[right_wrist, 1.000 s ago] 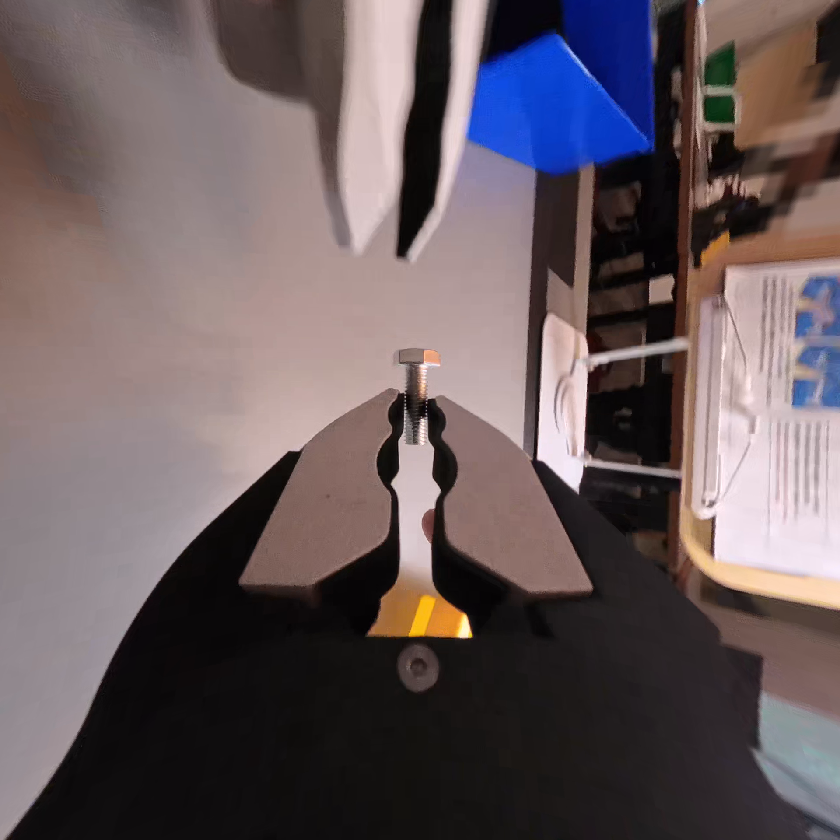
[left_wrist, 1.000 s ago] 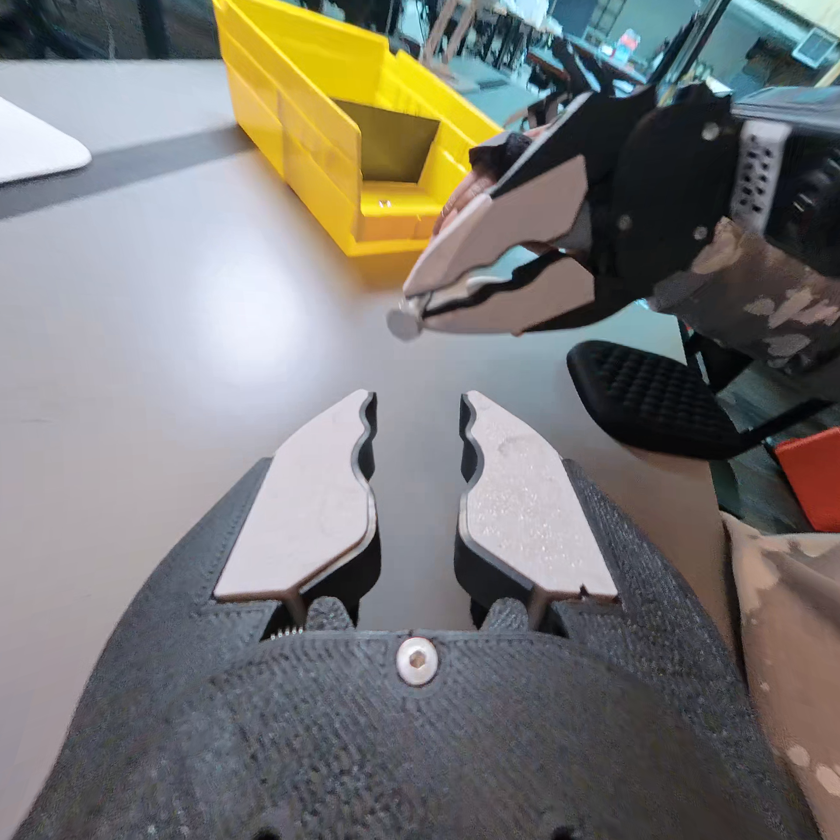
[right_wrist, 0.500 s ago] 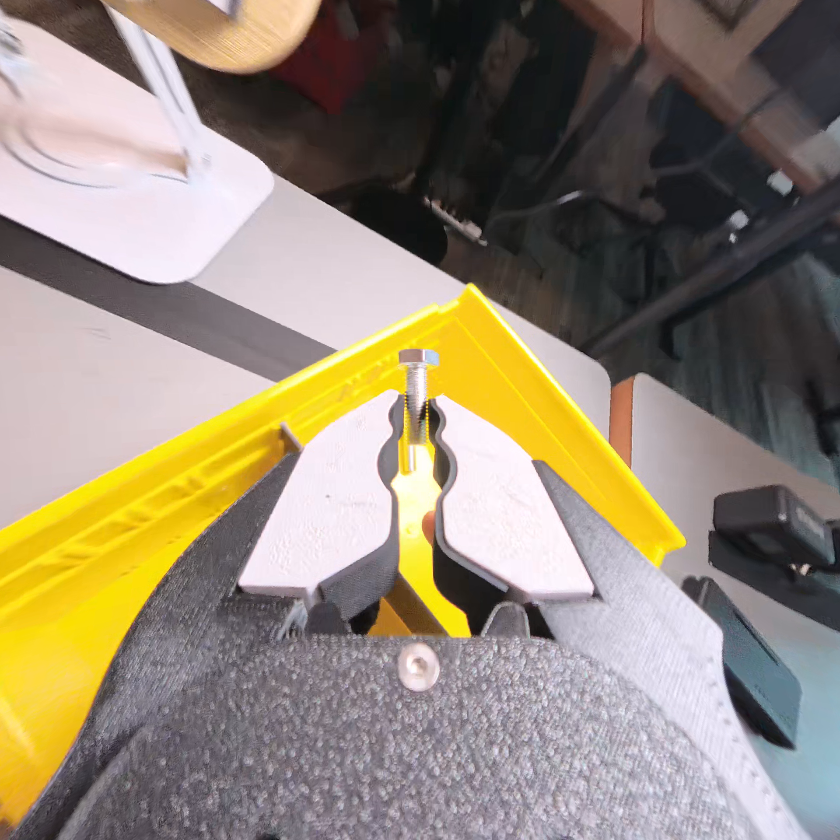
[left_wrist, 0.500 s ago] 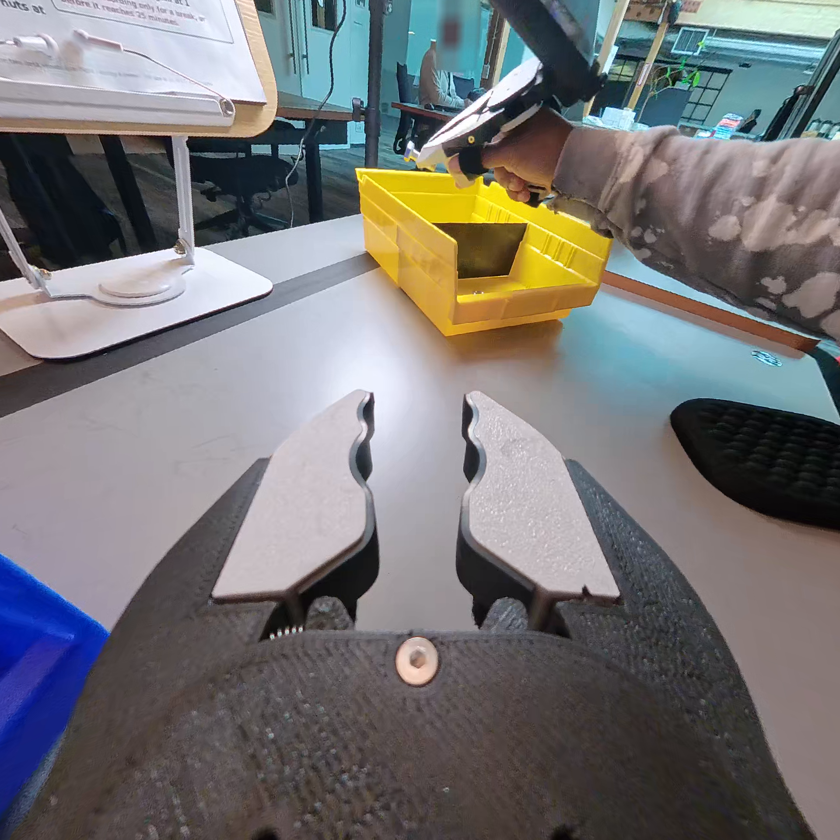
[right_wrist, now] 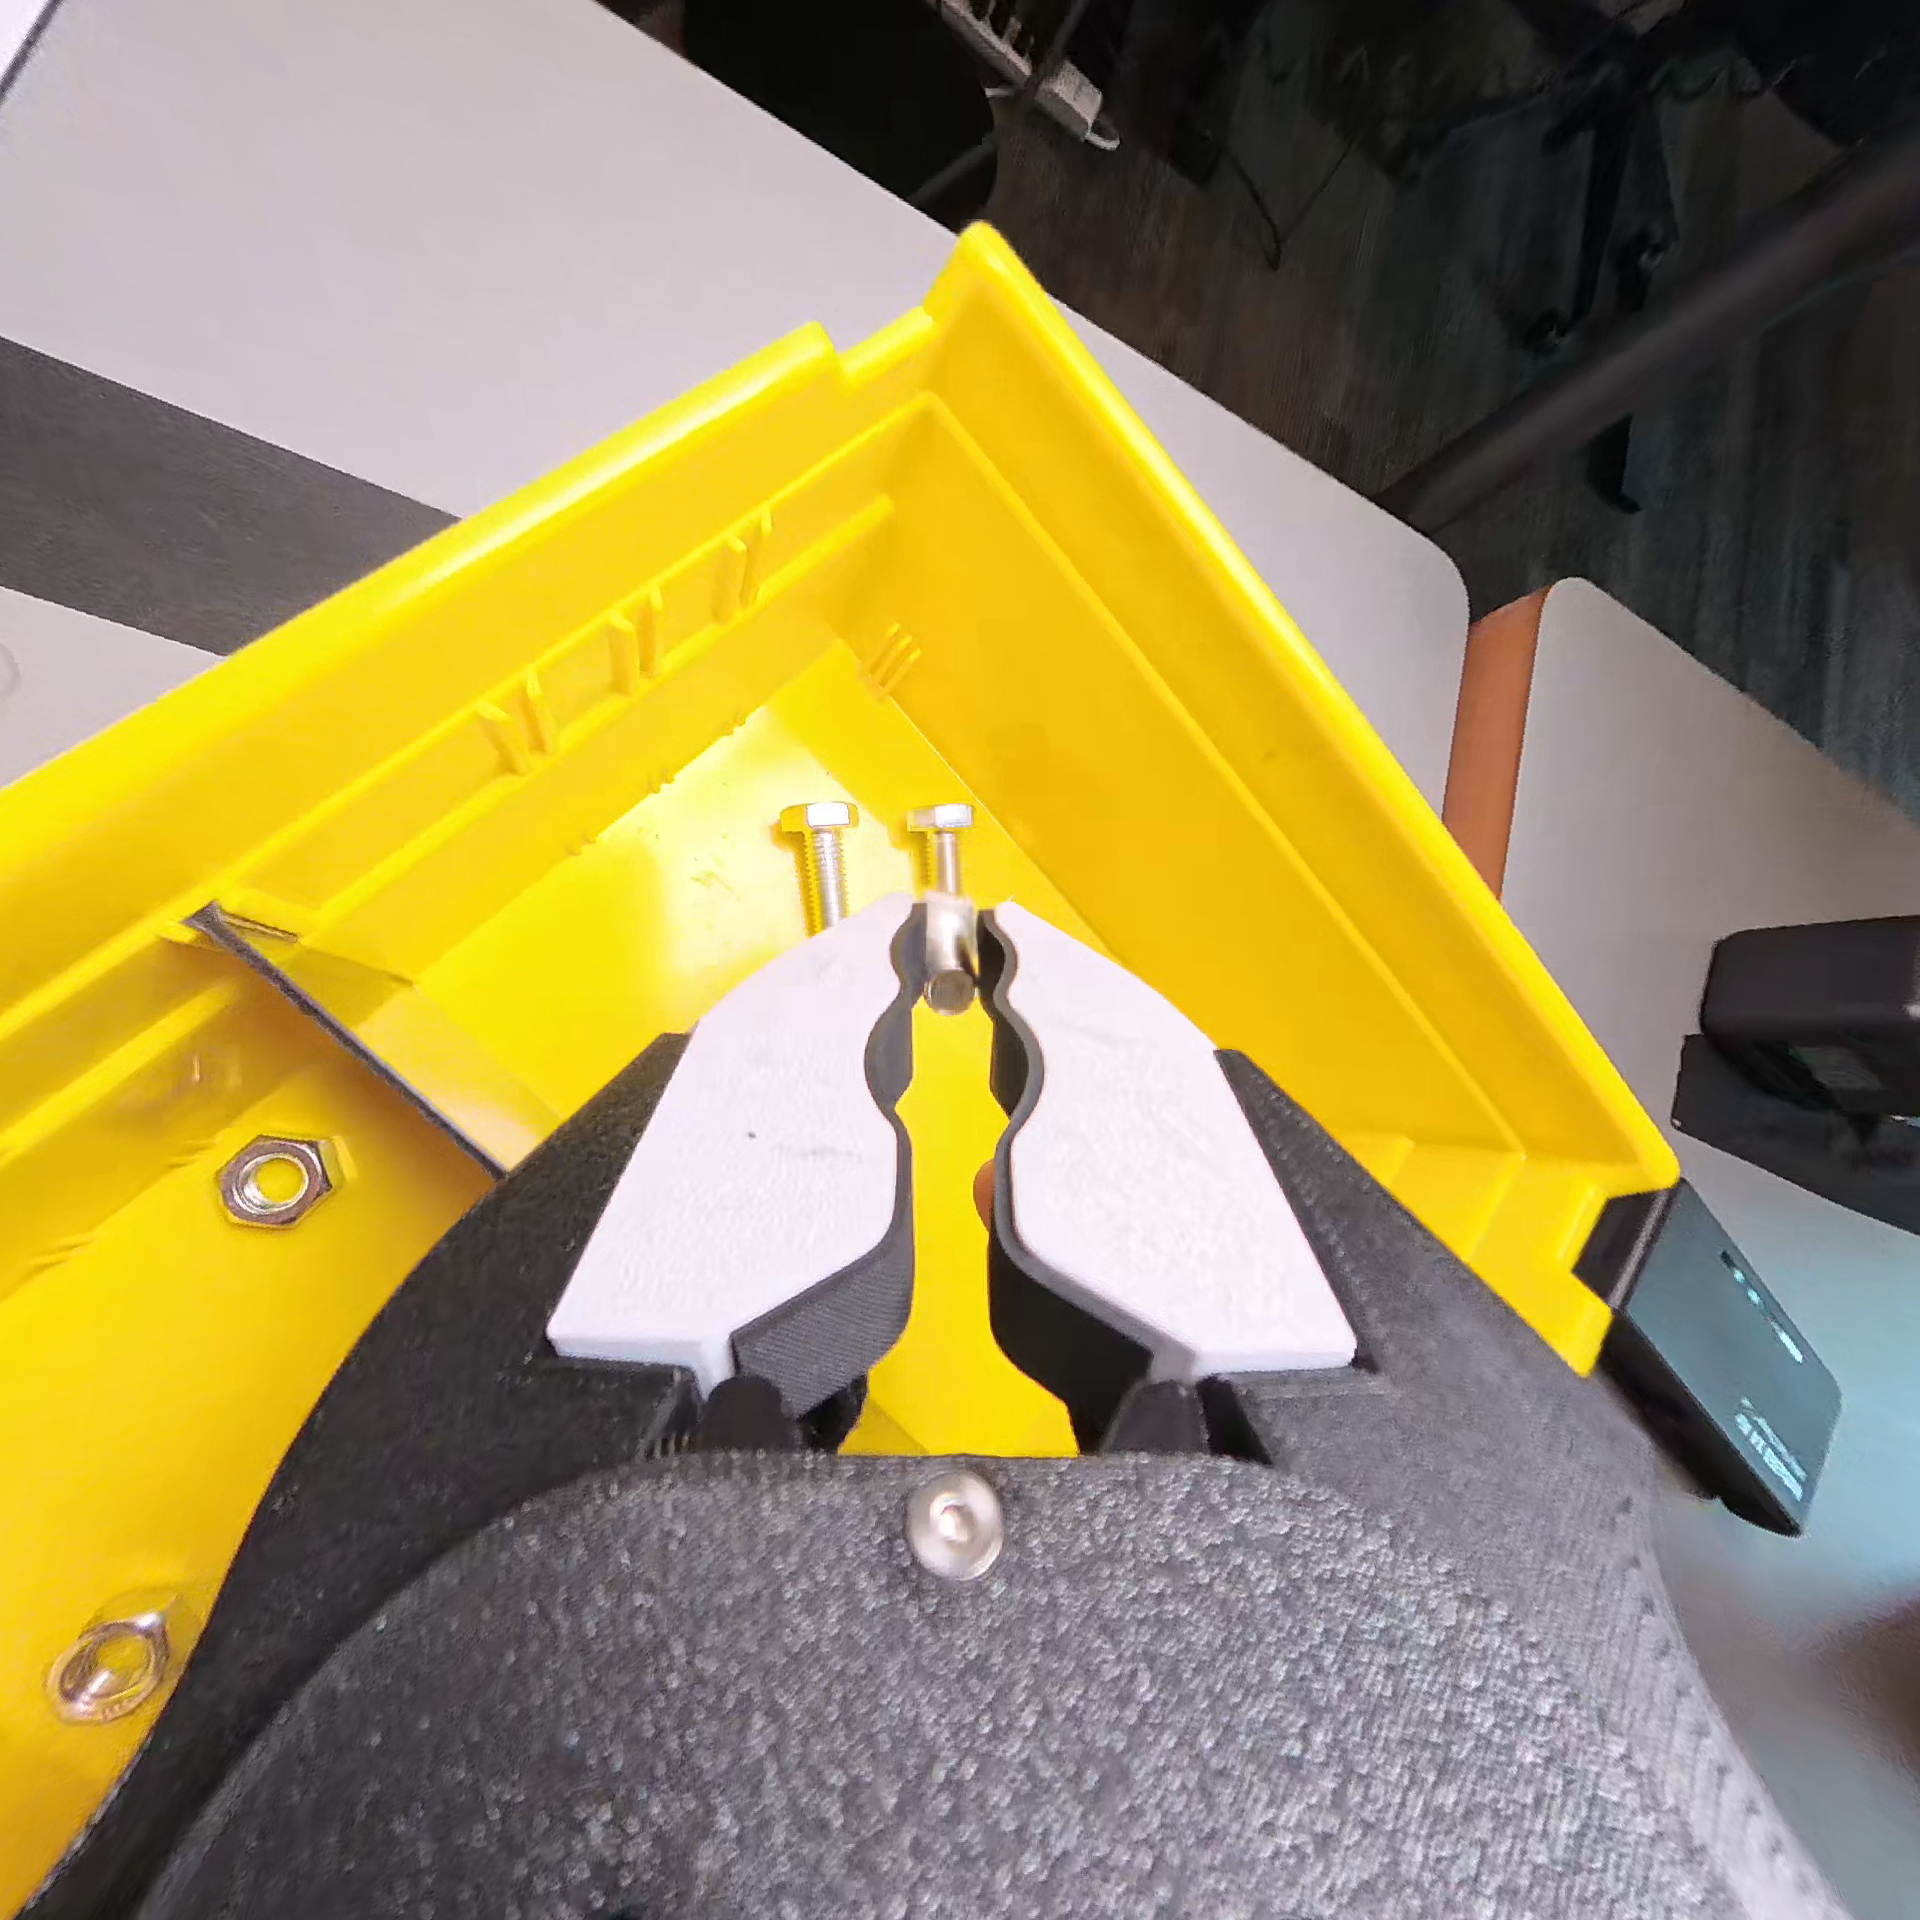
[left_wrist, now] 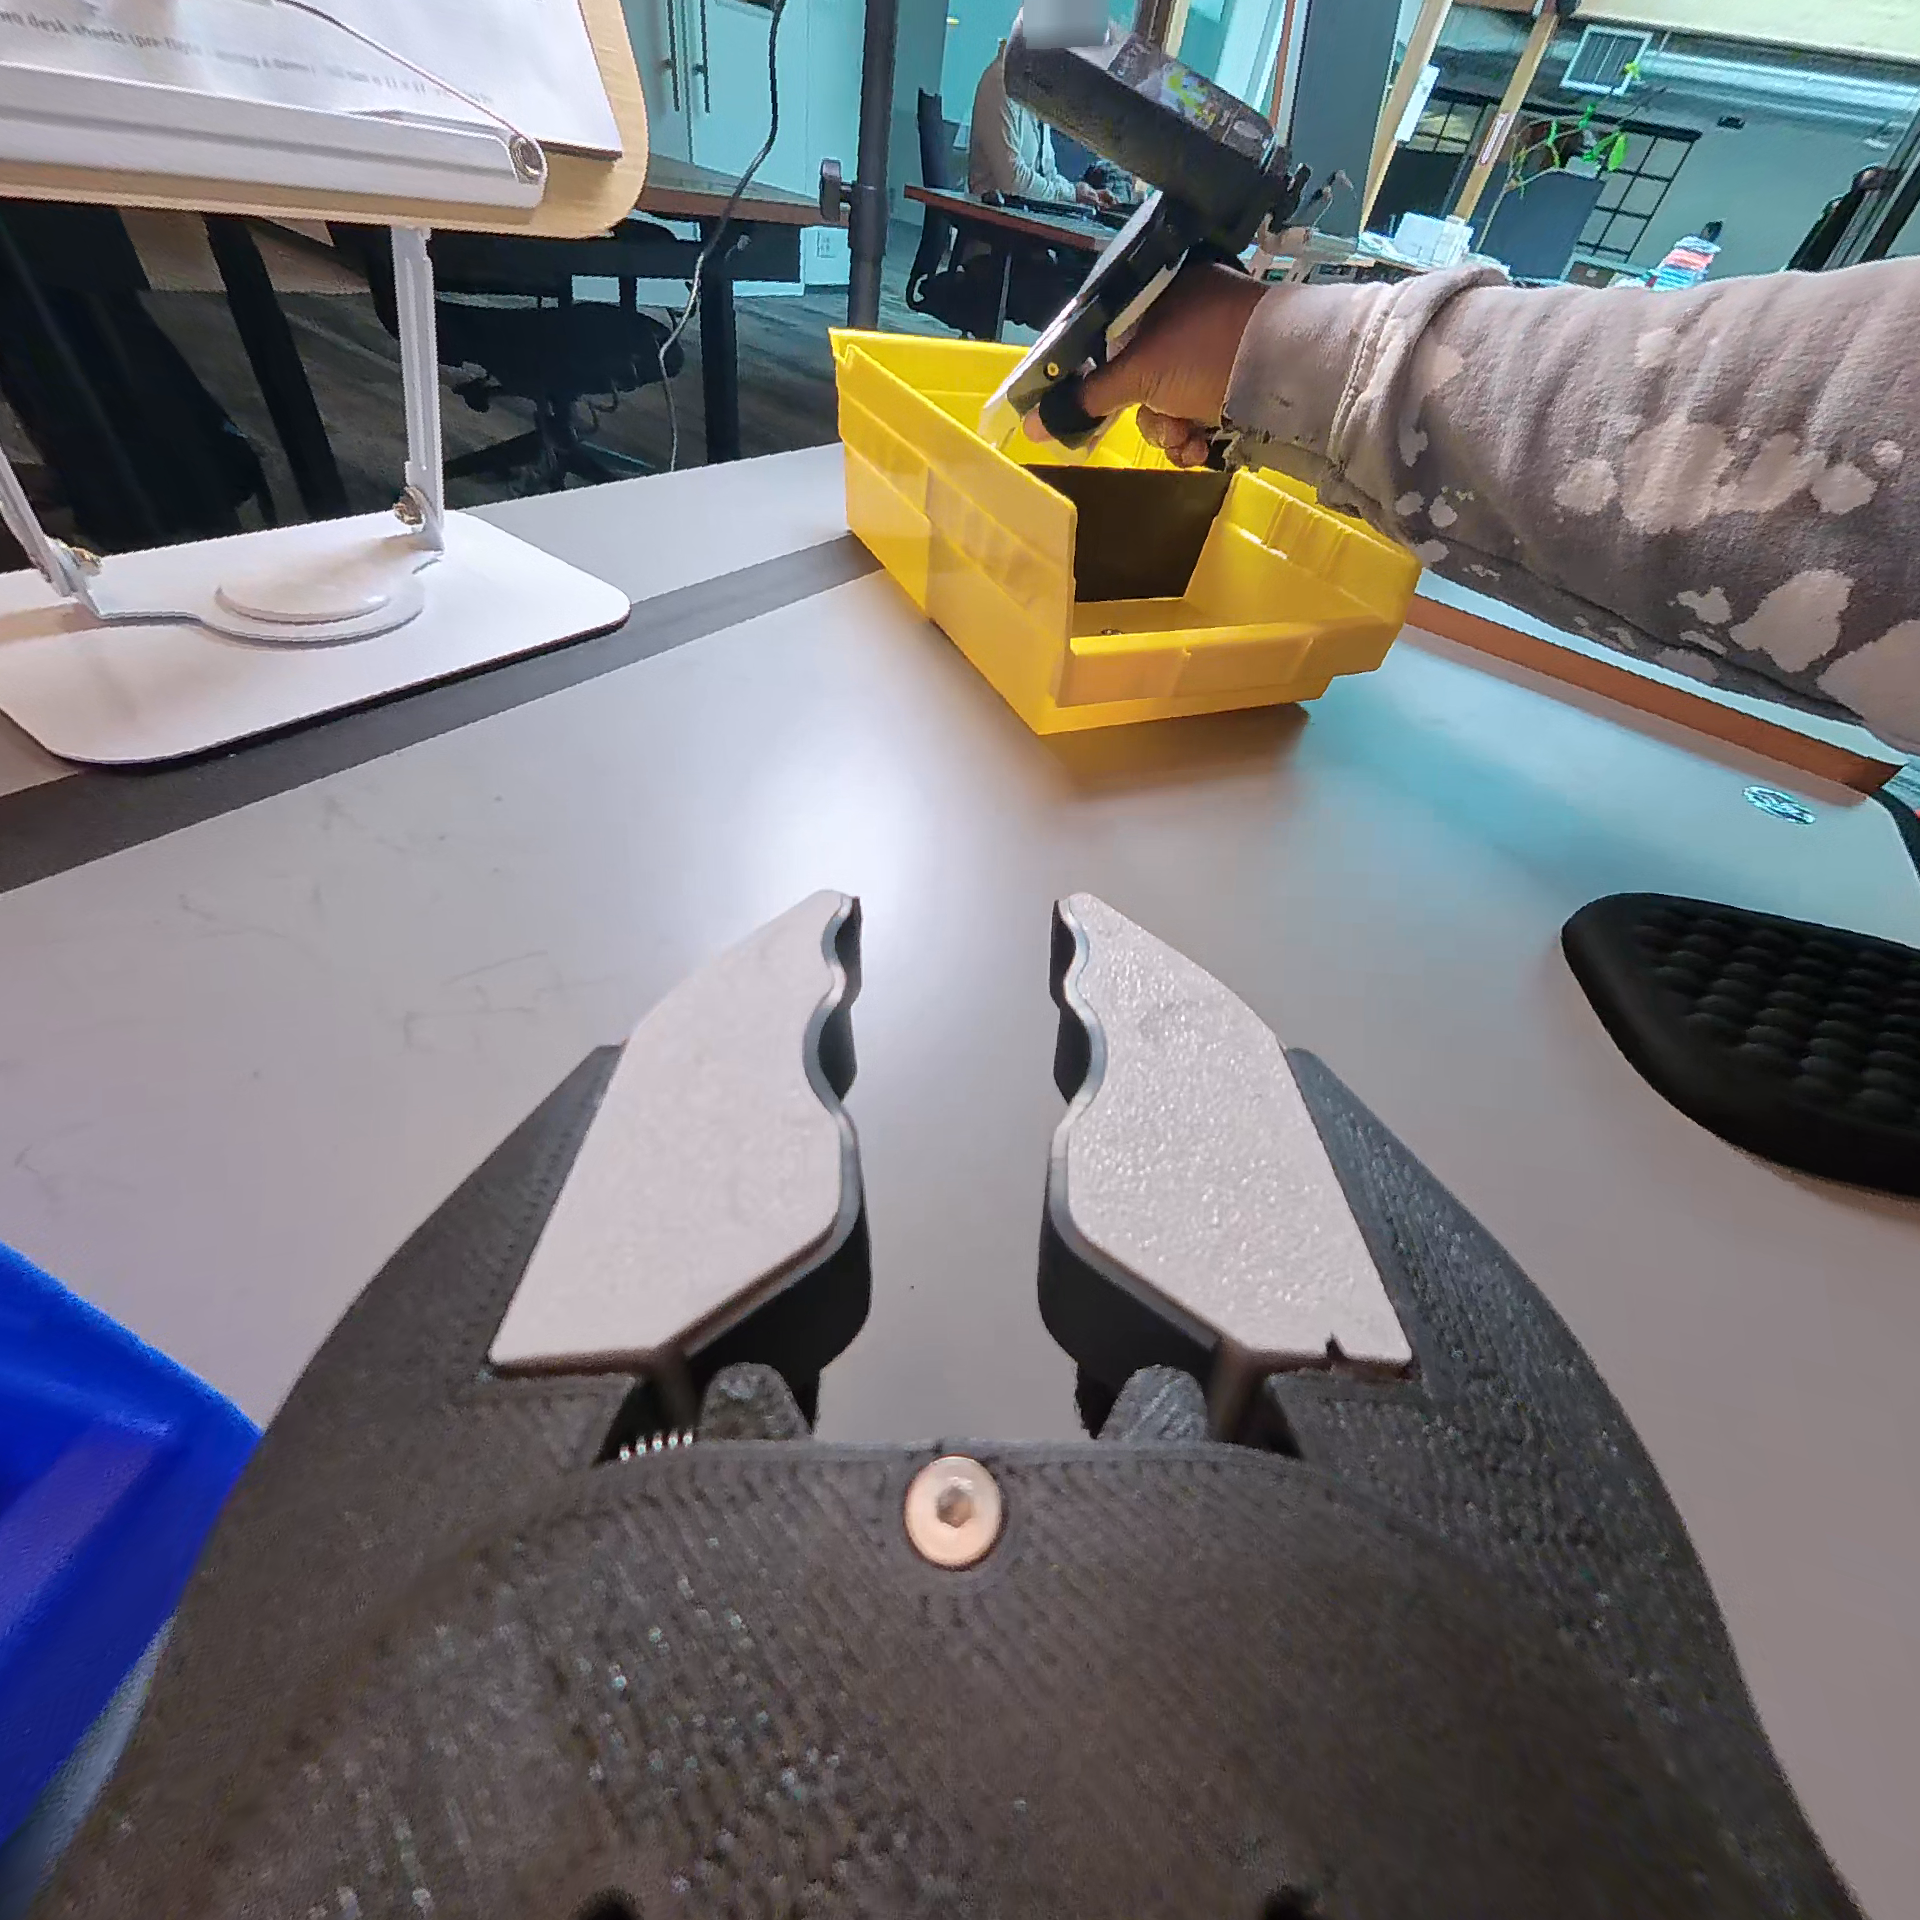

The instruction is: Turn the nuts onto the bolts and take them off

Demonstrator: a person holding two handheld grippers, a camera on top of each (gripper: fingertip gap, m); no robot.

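My right tongs (right_wrist: 951,940) have carried the bolt (right_wrist: 943,883) into the yellow bin's (right_wrist: 1195,582) far corner, gripping it narrowly; left tongs (left_wrist: 956,930) wait wide, empty.

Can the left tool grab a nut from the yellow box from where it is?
Probably not yet. The left tool hangs open over bare table, with the yellow box farther across. The nuts lie low inside its walls, so it would likely need to move over and reach in from above.
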